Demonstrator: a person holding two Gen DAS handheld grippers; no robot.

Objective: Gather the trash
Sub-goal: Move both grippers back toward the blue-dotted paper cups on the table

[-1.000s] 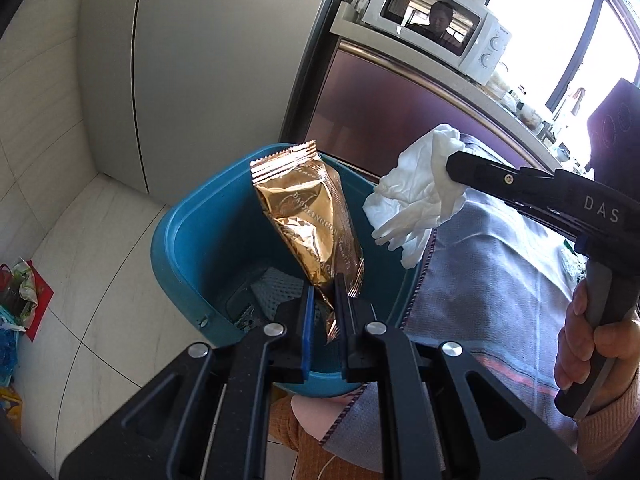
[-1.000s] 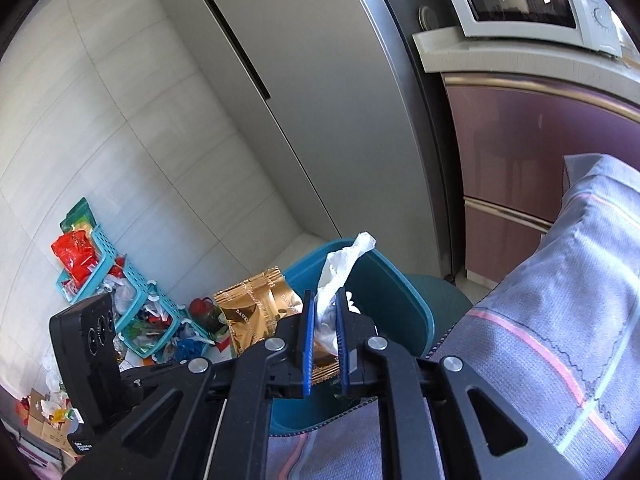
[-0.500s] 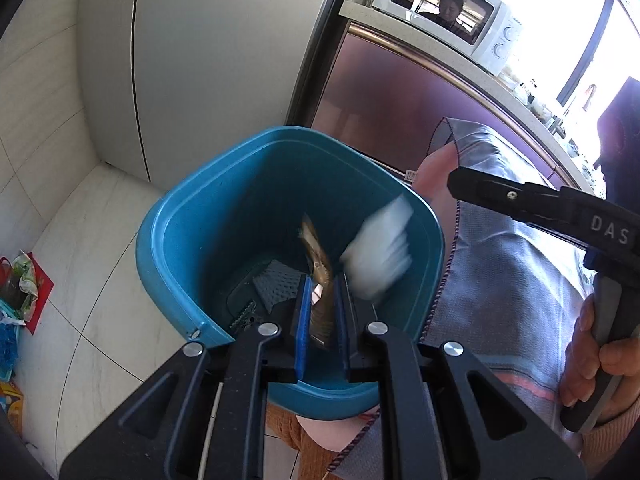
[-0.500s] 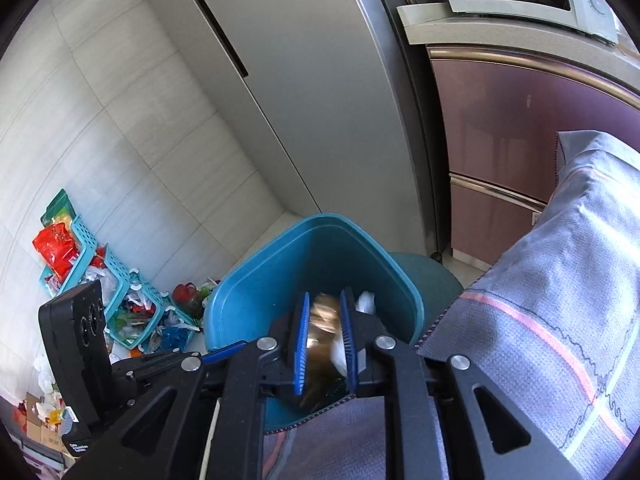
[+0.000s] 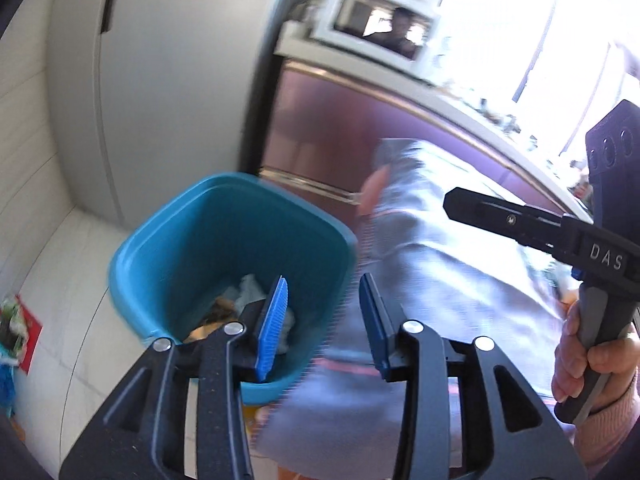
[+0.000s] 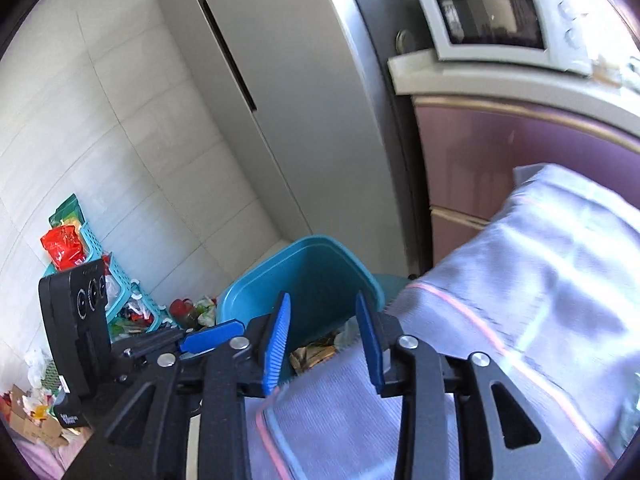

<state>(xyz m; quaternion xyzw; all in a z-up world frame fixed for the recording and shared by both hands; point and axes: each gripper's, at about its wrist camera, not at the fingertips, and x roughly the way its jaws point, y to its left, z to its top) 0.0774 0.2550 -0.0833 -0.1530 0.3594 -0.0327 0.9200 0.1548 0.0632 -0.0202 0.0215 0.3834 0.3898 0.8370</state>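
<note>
A teal bin stands on the floor beside the cloth-covered table. In its bottom lie a white crumpled tissue and a gold wrapper. My left gripper hovers above the bin's near rim, its jaws opening with nothing between them. In the right wrist view the bin shows the gold wrapper and a bit of tissue inside. My right gripper hangs above the bin's edge, its jaws opening, empty. The right gripper's finger reaches in from the right, with a hand on its handle.
A grey striped tablecloth covers the table right of the bin. A tall grey fridge and a maroon cabinet with a white microwave stand behind. Teal baskets of packets and floor litter lie left.
Both grippers let go: the gold wrapper and the white tissue dropped into the bin. Both sets of jaws spread apart, and both grippers rose and pulled back from the bin.
</note>
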